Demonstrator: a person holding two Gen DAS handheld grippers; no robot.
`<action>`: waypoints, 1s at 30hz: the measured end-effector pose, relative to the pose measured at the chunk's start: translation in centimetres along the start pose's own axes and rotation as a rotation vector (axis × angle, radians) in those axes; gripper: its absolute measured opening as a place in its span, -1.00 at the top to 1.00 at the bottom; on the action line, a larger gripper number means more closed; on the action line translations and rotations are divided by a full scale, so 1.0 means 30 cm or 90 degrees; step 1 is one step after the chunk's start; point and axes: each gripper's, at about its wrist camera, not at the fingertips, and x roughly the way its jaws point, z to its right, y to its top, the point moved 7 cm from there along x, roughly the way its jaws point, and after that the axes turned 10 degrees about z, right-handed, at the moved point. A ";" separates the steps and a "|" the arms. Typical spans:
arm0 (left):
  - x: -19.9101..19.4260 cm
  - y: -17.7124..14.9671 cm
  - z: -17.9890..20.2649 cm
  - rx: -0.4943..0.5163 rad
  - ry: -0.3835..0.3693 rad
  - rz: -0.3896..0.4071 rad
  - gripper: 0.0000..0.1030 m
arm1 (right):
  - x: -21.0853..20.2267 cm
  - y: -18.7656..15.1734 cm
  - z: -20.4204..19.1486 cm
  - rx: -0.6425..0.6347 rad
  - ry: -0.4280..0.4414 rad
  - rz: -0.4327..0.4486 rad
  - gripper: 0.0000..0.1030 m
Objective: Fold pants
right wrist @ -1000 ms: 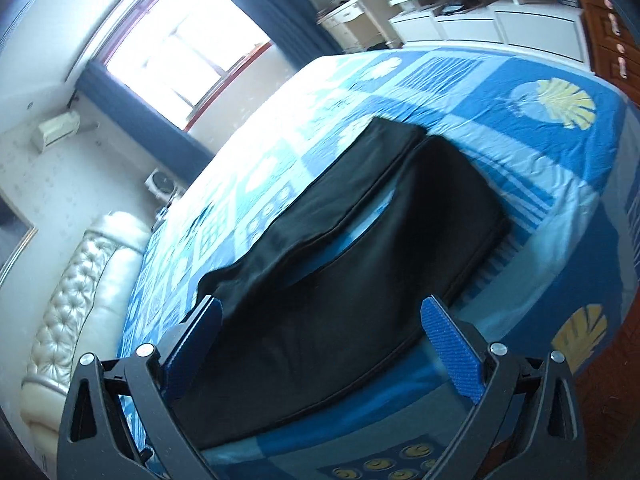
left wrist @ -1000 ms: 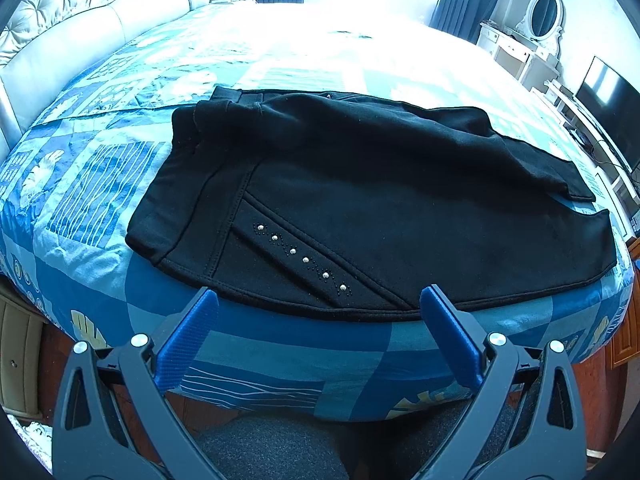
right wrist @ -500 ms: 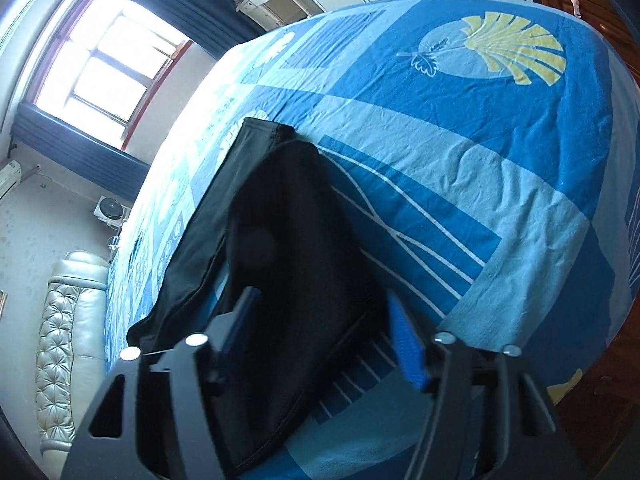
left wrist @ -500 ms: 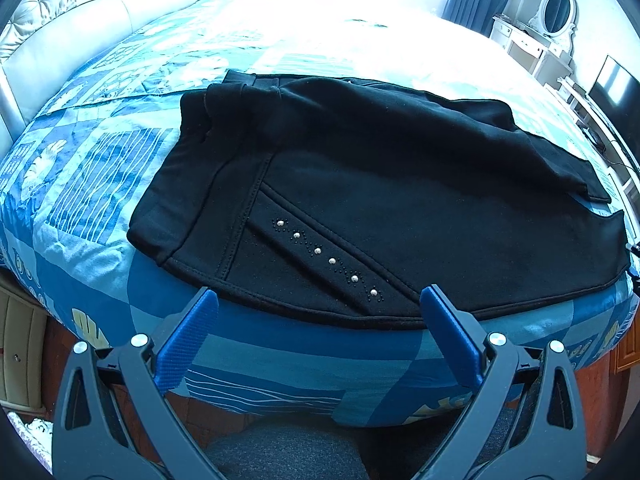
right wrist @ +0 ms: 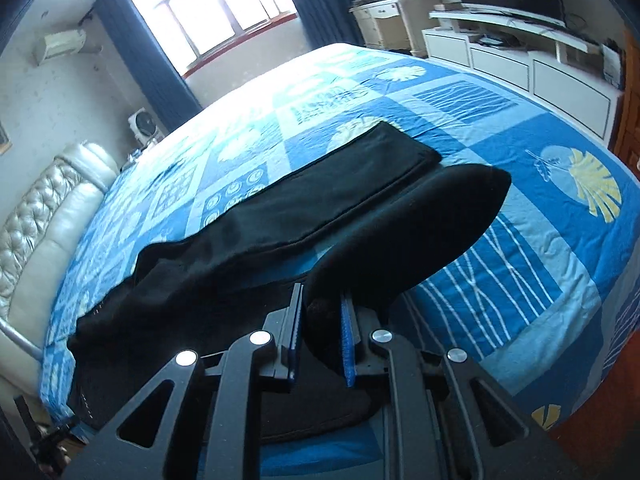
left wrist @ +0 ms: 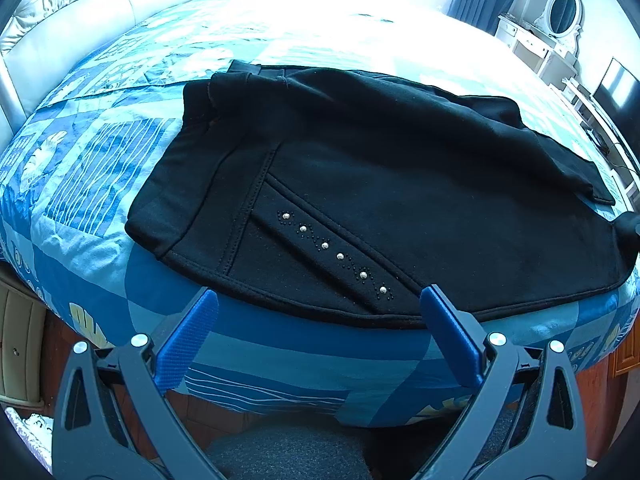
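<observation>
**Between the right fingers: a pant leg caught**

Between the right fingers (right wrist: 320,322) a bunched fold of the near leg of the pants (left wrist: 400,184) now sits, where a second ago they stood wide apart over flat cloth. They are closing on it, and the hem end beyond them already rises off the bed (right wrist: 540,240). The far leg lies flat past it. The left fingers (left wrist: 318,318) hang open and empty, just short of the studded waist edge, gripping nothing. With one leg secured, the first fold looks ready to begin; the waist is not yet held.
</observation>
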 end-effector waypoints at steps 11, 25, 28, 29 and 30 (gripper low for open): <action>0.017 -0.023 0.002 0.005 -0.003 -0.016 -0.96 | 0.091 -0.110 -0.025 0.119 0.114 -0.054 0.24; 0.036 -0.017 -0.035 -0.006 0.008 -0.020 -0.96 | 0.235 -0.002 0.021 0.190 0.106 -0.038 0.22; 0.034 -0.016 -0.046 -0.011 0.014 -0.016 -0.96 | 0.224 0.019 0.024 0.192 0.117 -0.044 0.86; 0.032 -0.014 -0.048 -0.011 0.016 -0.013 -0.96 | 0.201 0.038 0.040 0.186 0.105 -0.028 0.87; 0.032 -0.011 -0.053 -0.011 0.018 -0.009 -0.96 | 0.170 0.060 0.063 0.181 0.093 -0.009 0.87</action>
